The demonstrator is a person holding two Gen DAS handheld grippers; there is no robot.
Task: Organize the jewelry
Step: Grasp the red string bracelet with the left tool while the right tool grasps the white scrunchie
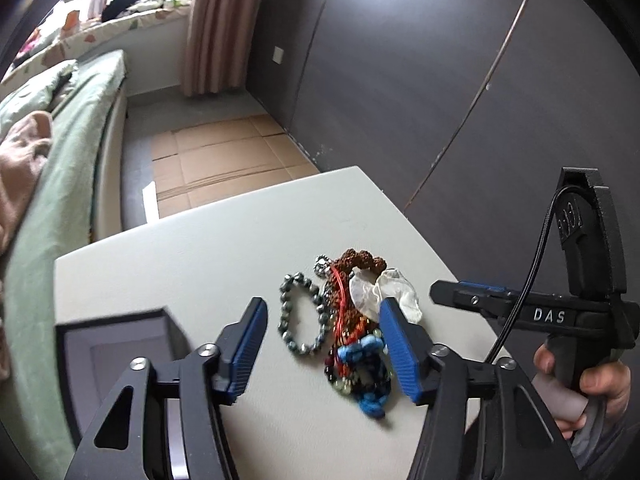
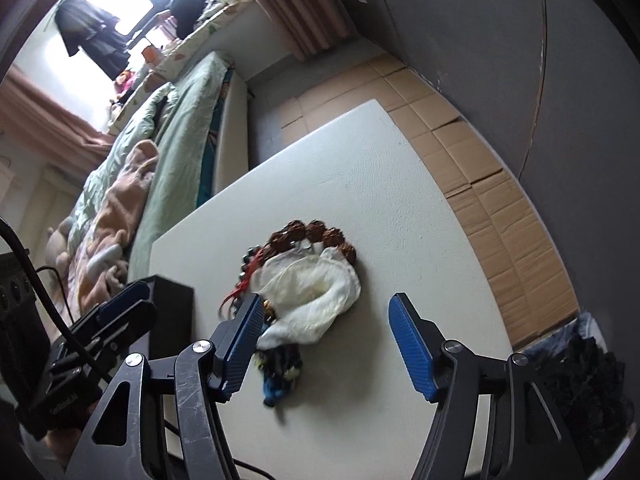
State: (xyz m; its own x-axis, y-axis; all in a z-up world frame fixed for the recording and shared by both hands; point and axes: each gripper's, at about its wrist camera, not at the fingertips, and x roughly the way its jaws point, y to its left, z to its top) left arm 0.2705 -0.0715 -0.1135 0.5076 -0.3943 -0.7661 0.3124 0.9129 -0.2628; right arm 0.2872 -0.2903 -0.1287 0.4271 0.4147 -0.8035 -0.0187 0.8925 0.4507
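A heap of jewelry lies on the white table (image 1: 224, 248): a grey-green bead bracelet (image 1: 301, 312), a brown rough-bead bracelet (image 1: 360, 260), red cords, blue beads (image 1: 372, 400) and a clear plastic bag (image 1: 384, 292). My left gripper (image 1: 322, 320) is open and empty, its jaws standing either side of the heap, above it. An open dark jewelry box (image 1: 116, 344) stands to its left. My right gripper (image 2: 324, 316) is open and empty over the bag (image 2: 316, 296) and brown bracelet (image 2: 312, 232). It shows in the left wrist view (image 1: 452, 294) at the right.
A bed with green bedding (image 1: 60, 160) runs along the table's left side. Flattened cardboard (image 1: 224, 160) covers the floor beyond the table. A dark wardrobe wall (image 1: 440, 80) stands to the right. A dark bin (image 2: 576, 376) sits by the table's right edge.
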